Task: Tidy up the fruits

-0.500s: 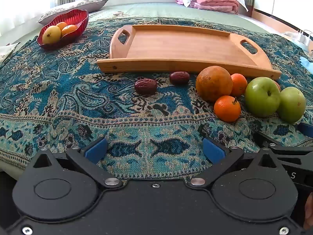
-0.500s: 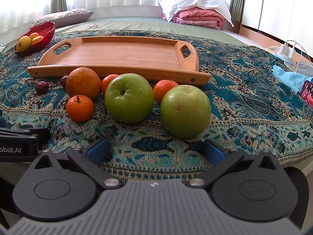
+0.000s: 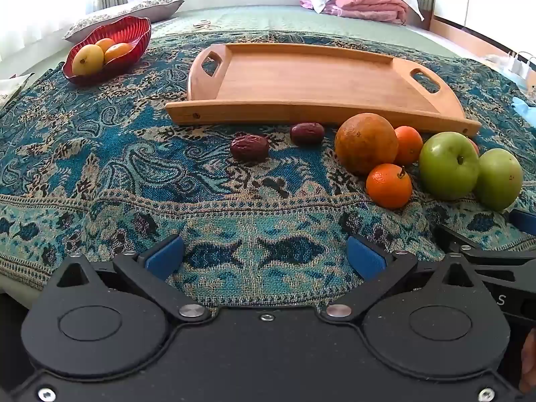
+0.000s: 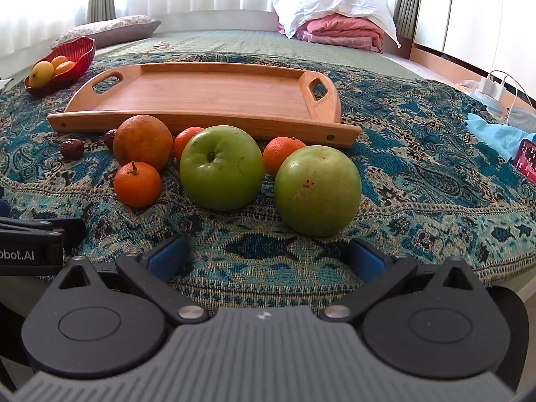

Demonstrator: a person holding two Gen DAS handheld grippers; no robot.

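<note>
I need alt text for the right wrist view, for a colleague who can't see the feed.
The open right gripper hovers over a patterned blue cloth, facing two green apples, a large orange and three mandarins. Behind them lies an empty wooden tray; two dates and a red fruit bowl sit to the left.

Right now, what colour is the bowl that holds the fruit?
The bowl is dark red with ribbed walls, clearest in the left wrist view.
</note>
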